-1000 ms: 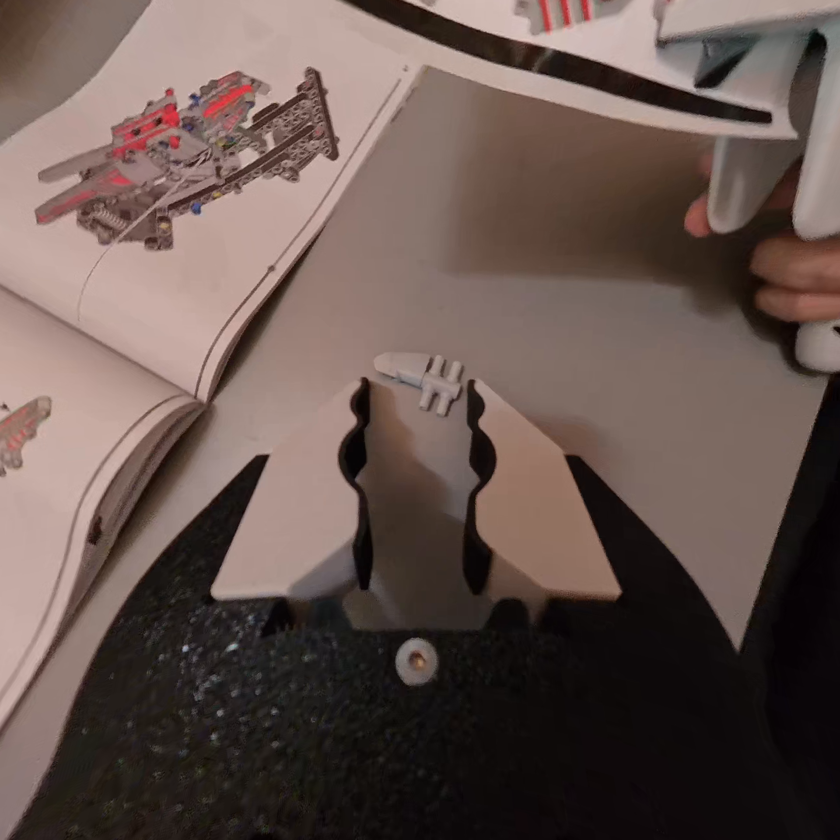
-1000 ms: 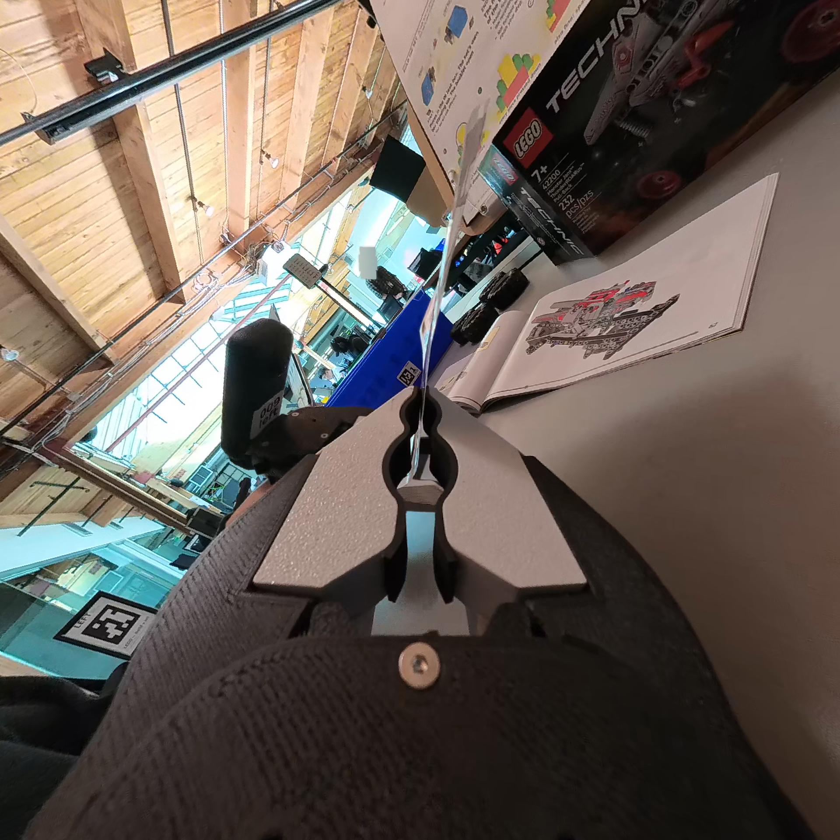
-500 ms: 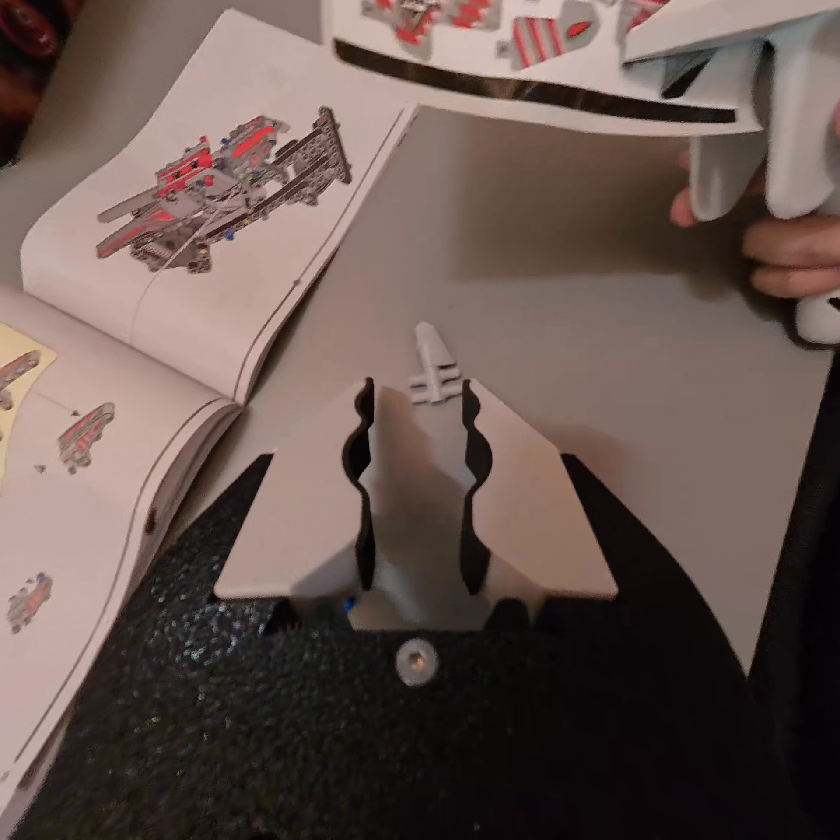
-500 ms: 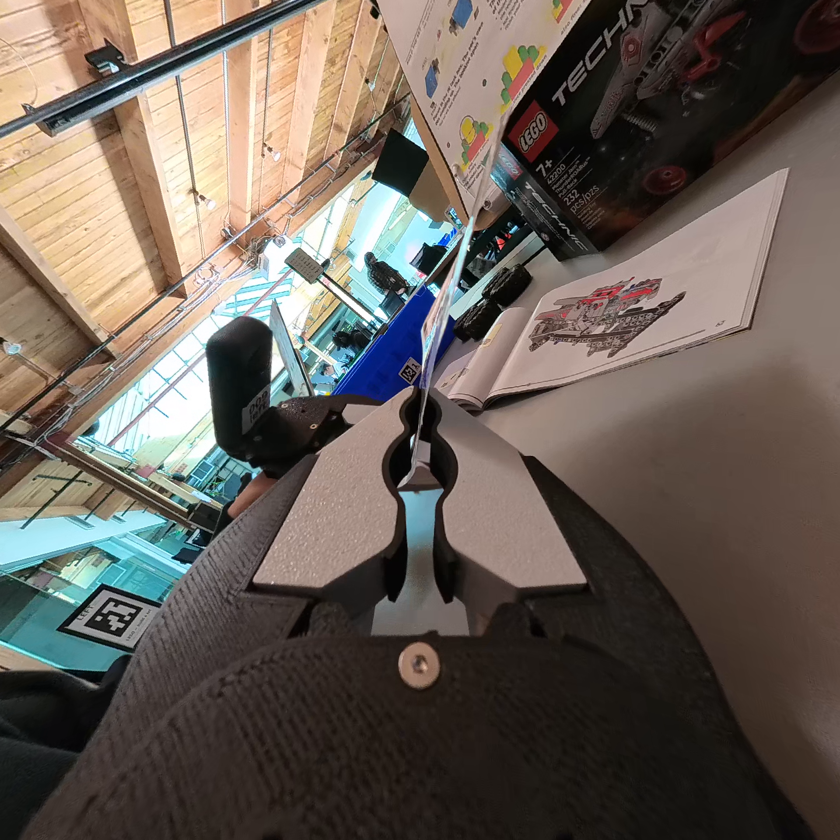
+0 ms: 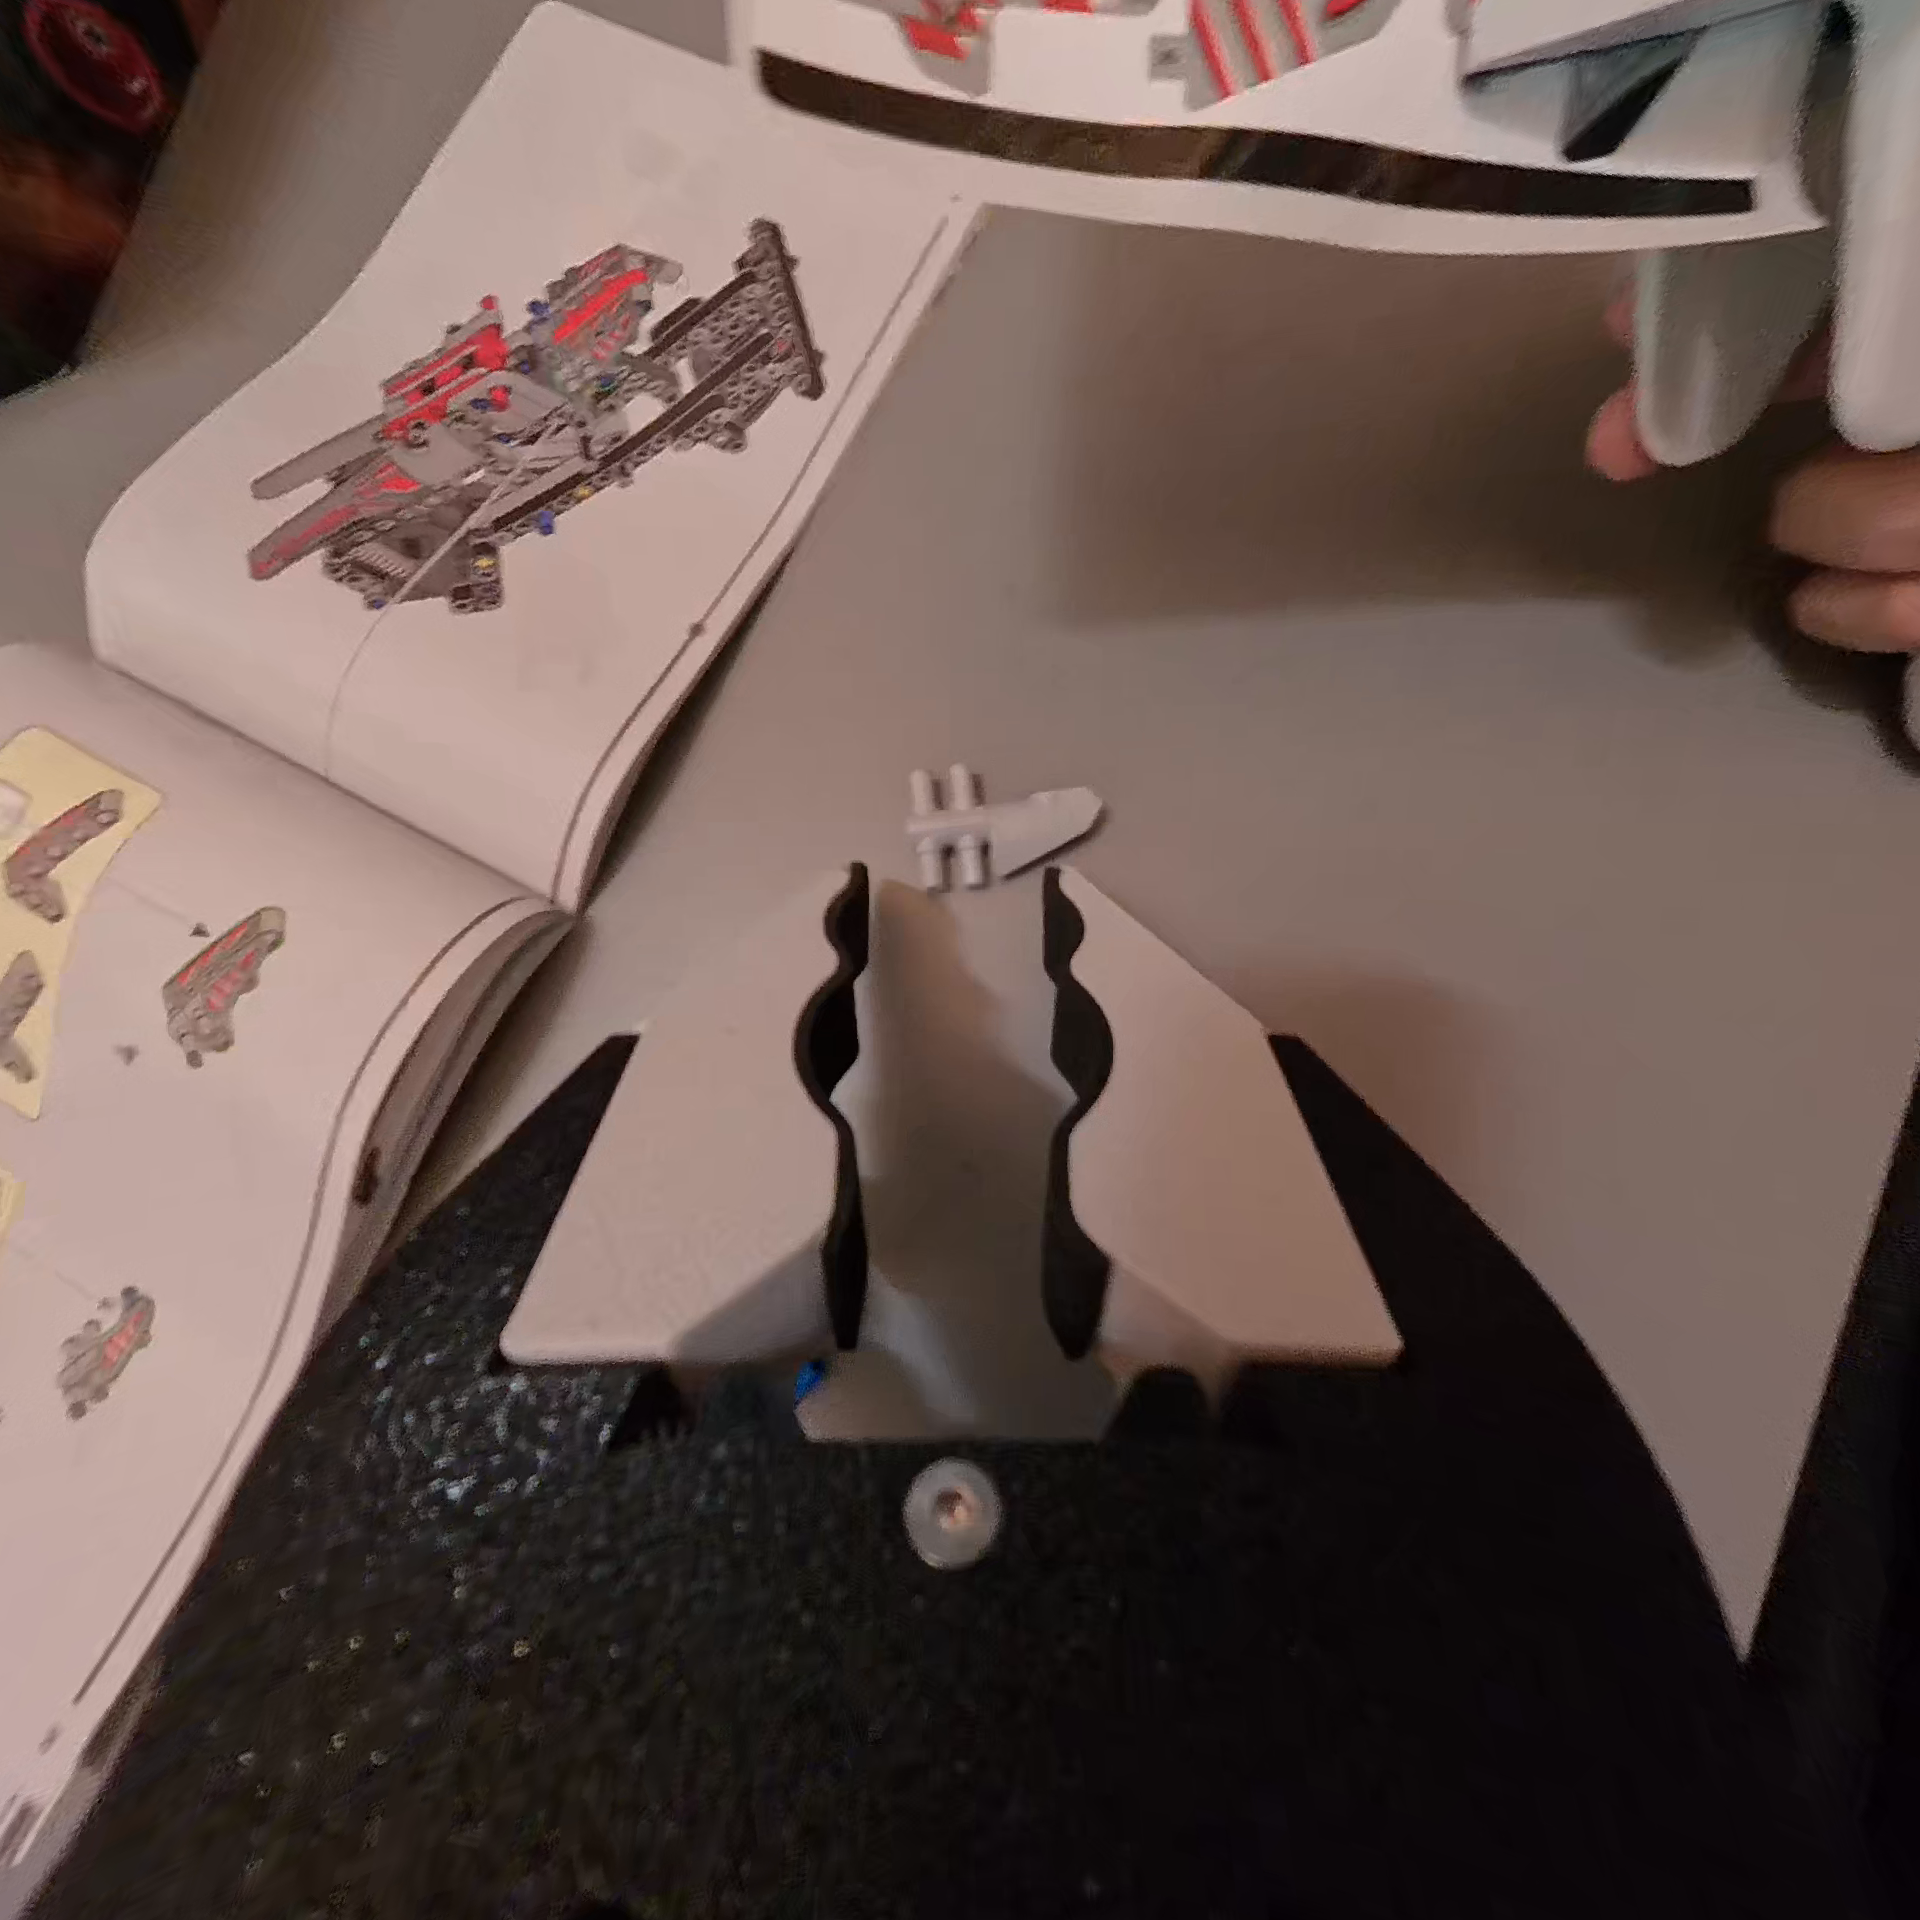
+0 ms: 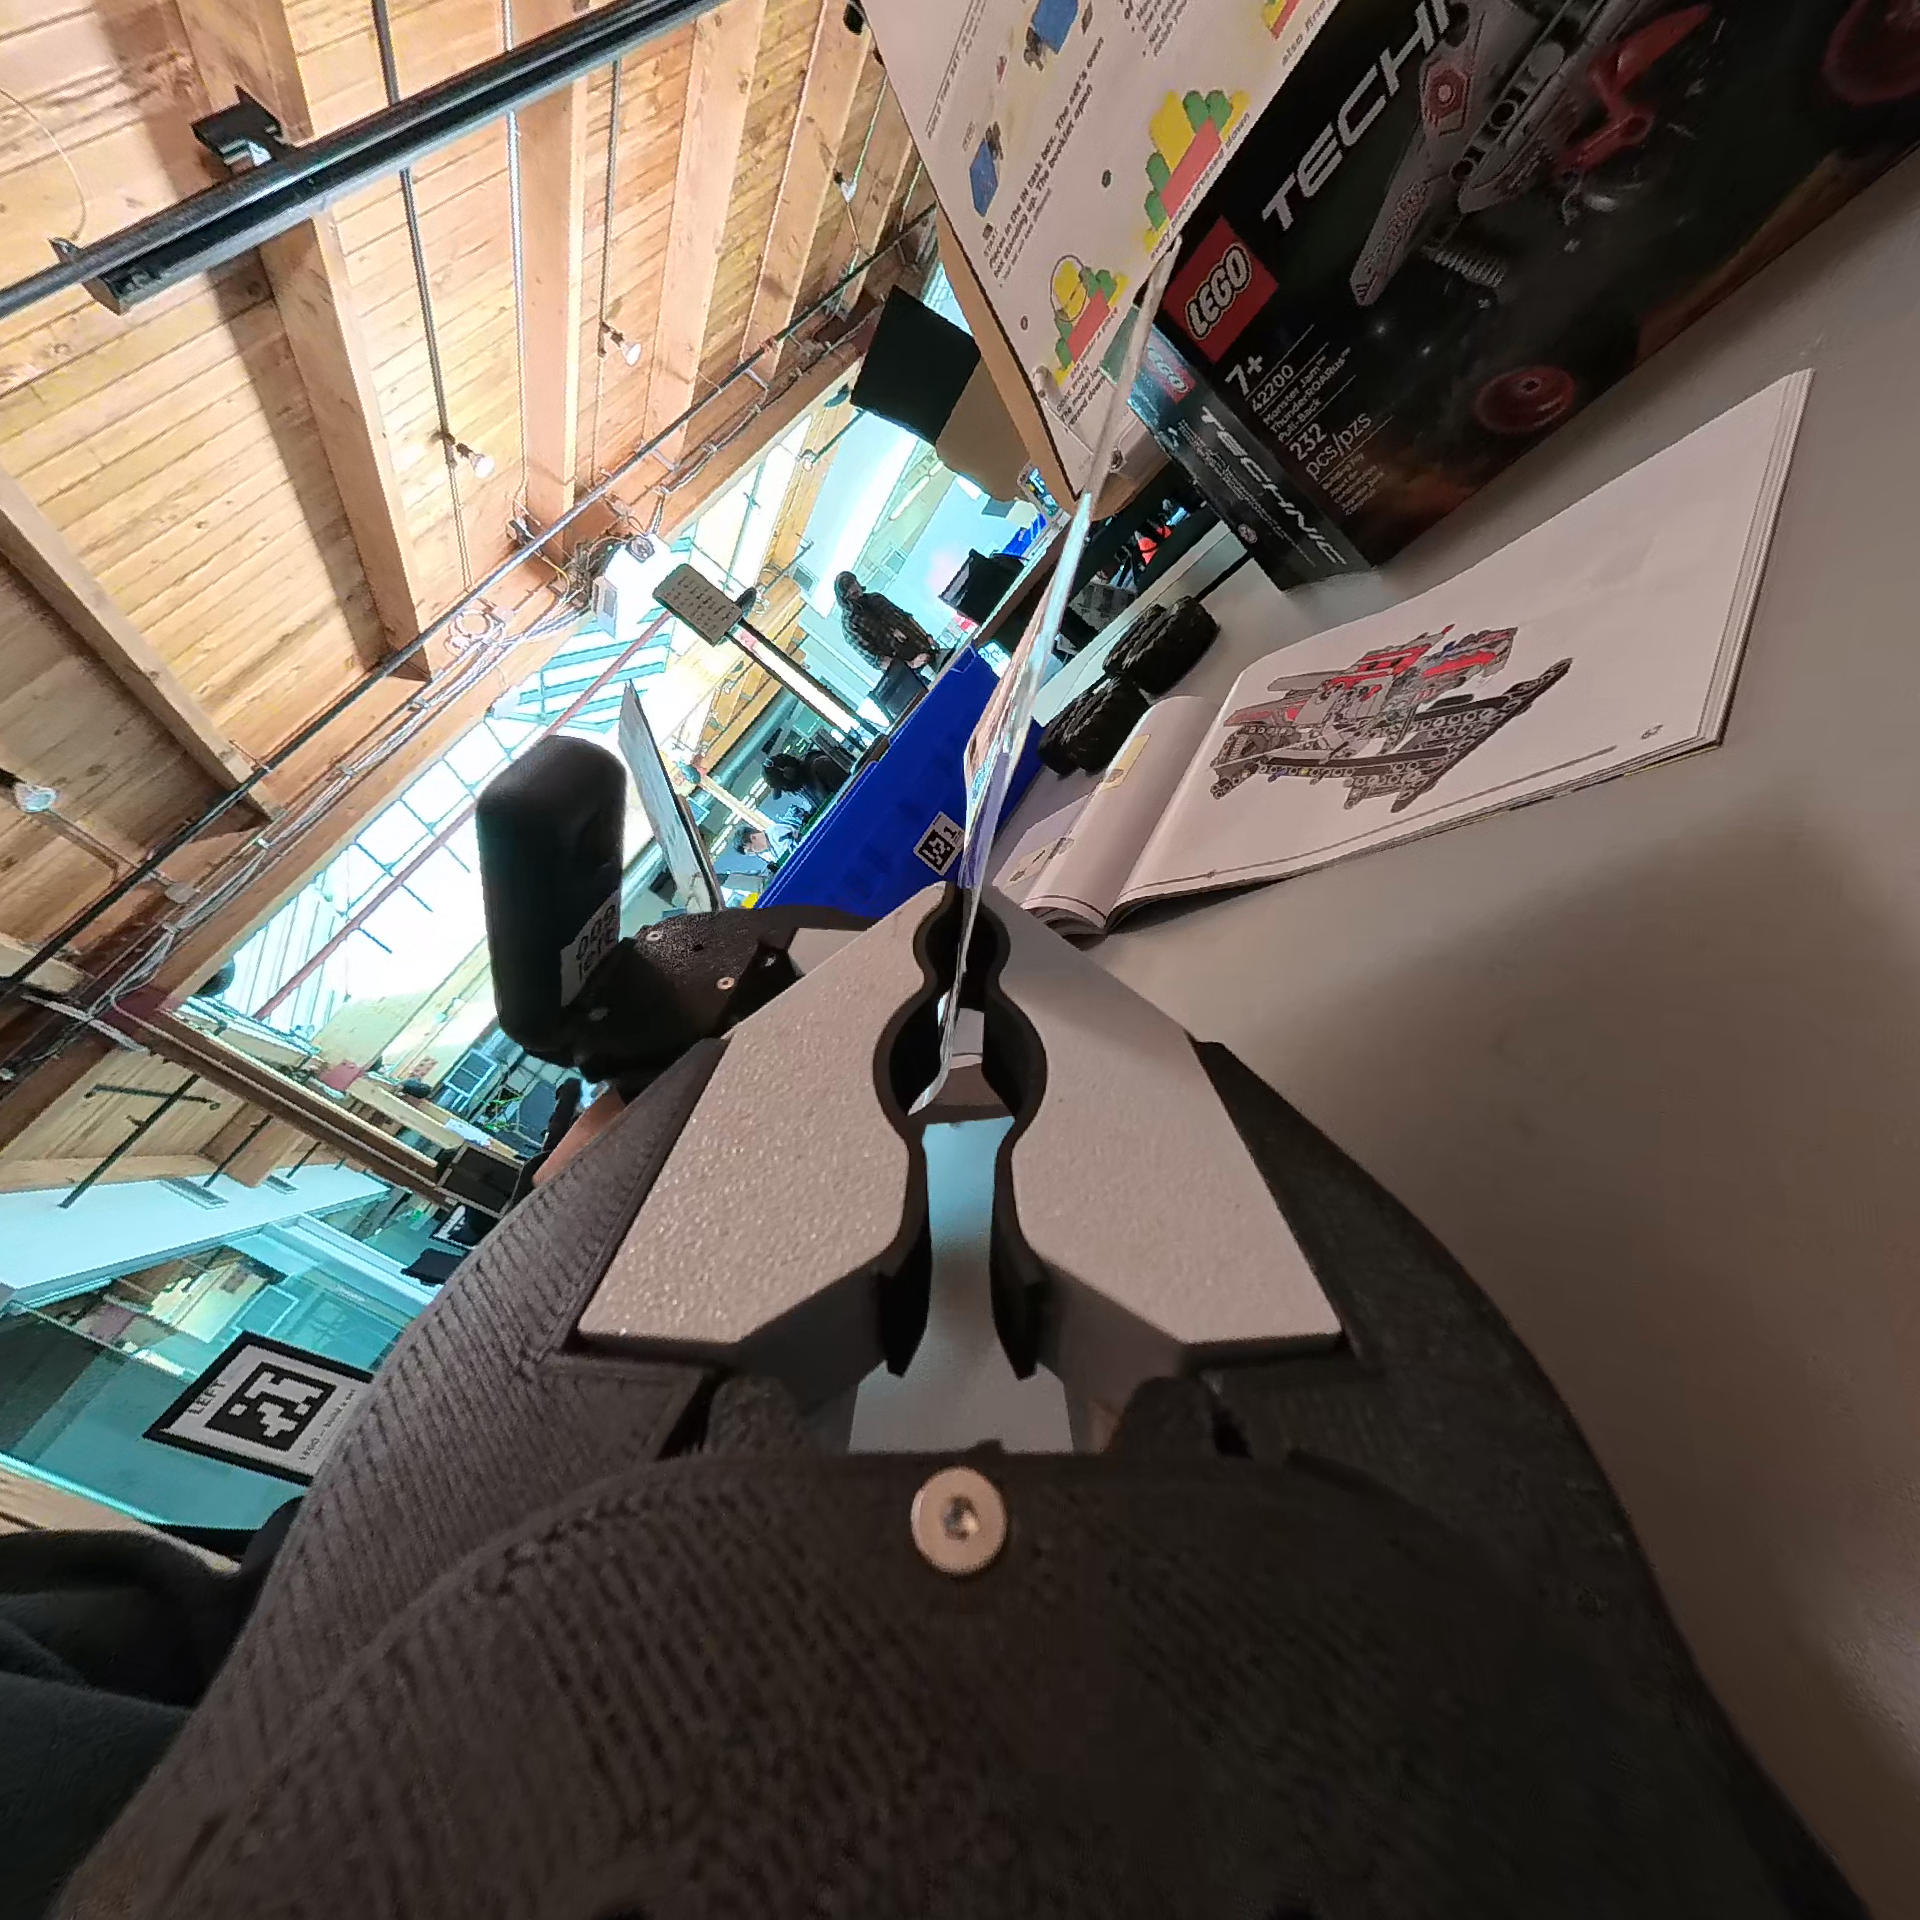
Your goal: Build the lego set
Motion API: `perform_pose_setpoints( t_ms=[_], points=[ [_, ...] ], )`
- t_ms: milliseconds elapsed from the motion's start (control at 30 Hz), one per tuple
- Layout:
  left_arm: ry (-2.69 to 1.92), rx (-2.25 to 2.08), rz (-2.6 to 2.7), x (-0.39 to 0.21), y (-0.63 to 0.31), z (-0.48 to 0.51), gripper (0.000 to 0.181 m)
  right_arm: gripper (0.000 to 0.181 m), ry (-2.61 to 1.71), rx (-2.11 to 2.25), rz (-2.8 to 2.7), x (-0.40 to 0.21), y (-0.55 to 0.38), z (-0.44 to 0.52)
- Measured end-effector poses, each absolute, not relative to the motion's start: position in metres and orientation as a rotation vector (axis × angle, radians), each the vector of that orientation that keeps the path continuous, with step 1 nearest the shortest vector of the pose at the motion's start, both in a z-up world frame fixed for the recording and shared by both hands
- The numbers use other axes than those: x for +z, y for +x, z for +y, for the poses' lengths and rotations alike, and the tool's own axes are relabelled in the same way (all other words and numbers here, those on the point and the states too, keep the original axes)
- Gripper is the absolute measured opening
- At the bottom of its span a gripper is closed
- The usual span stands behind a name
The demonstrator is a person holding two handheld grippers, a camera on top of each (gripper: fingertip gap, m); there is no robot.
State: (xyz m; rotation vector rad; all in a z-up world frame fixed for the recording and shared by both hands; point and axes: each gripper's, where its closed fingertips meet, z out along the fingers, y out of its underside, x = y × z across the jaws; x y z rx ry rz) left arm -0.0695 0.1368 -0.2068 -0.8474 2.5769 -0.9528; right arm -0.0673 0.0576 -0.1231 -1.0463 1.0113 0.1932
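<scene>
Since a second ago, small light-grey pinned lego piece point(image 5: 987, 834) spun round on grey desk point(image 5: 1351, 727), lying just ahead of left tool point(image 5: 956, 883), fingers apart, empty. Right tool point(image 6: 961, 914) was clamped on thin sticker sheet point(image 6: 1039, 665). Open instruction booklet point(image 5: 499, 499) suggested most assembly remained.

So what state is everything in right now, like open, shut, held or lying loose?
Left gripper: open, empty.
Right gripper: shut on the thin sticker sheet.
Small grey Lego piece: lying loose on the grey table.
White instruction booklet: open, flat.
Black Lego box: standing, flap open.
</scene>
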Motion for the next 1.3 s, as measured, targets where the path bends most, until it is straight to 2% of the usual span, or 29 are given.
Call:
perform_pose_setpoints(
  t_ms=[400, 700, 800, 967, 1100, 1233, 1300],
  points=[
    [-0.864, -0.977, 2.589, -0.212, -0.071, 0.134, 0.034, 0.0, -1.043, 0.194, 1.009, -0.123, -0.068, 0.057],
    [-0.566, -1.218, 2.196, -0.144, -0.08, 0.119, 0.024, 0.0, -1.032, 0.195, 1.024, -0.123, -0.066, 0.055],
    [-0.765, -1.211, 2.118, -0.139, -0.07, 0.131, 0.022, 0.0, -1.036, 0.206, 1.013, -0.123, -0.067, 0.057],
    [-1.125, -1.856, 2.031, -0.103, -0.059, 0.122, 0.032, 0.0, -1.083, 0.239, 0.945, -0.119, -0.076, 0.066],
    [-1.264, -2.145, 2.102, -0.102, -0.06, 0.098, 0.039, 0.0, -1.076, 0.254, 0.912, -0.115, -0.078, 0.068],
    [-1.337, -2.299, 2.141, -0.106, -0.066, 0.078, 0.03, 0.0, -1.047, 0.283, 0.887, -0.111, -0.08, 0.067],
    [-1.41, -2.25, 2.176, -0.117, -0.064, 0.077, 0.031, 0.0, -1.037, 0.302, 0.866, -0.108, -0.082, 0.067]
  ],
)
